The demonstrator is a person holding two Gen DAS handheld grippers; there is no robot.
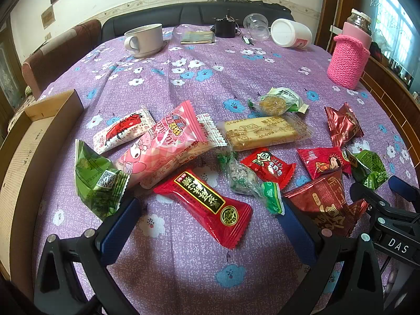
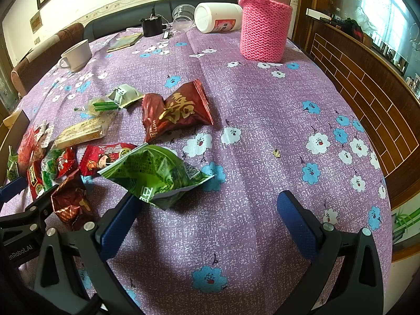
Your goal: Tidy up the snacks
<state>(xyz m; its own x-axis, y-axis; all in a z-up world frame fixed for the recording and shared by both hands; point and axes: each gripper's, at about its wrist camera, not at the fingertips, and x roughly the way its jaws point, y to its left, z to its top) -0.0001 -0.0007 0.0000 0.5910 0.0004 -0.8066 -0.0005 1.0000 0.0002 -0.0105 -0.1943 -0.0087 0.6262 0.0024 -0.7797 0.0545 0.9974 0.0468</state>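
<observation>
Several wrapped snacks lie scattered on the purple flowered tablecloth point(image 1: 210, 73). In the left wrist view a long red bar point(image 1: 204, 207) lies between the fingers of my open left gripper point(image 1: 207, 223). A pink packet point(image 1: 168, 141), a biscuit pack point(image 1: 265, 132) and a green pouch point(image 1: 97, 181) lie around it. An open cardboard box point(image 1: 34, 141) stands at the left edge. In the right wrist view my right gripper point(image 2: 207, 218) is open above bare cloth. A crumpled green pouch point(image 2: 155, 173) touches its left finger point(image 2: 118, 225). A dark red packet point(image 2: 176, 110) lies further off.
A white cup point(image 1: 144, 39), a tipped white bottle point(image 1: 291, 34), a clear plastic cup point(image 1: 256, 26) and a small black device point(image 1: 225, 27) sit at the far edge. A bottle in a pink knitted sleeve point(image 2: 265, 29) stands at the right. A wooden ledge point(image 2: 367, 78) runs along the table's right side.
</observation>
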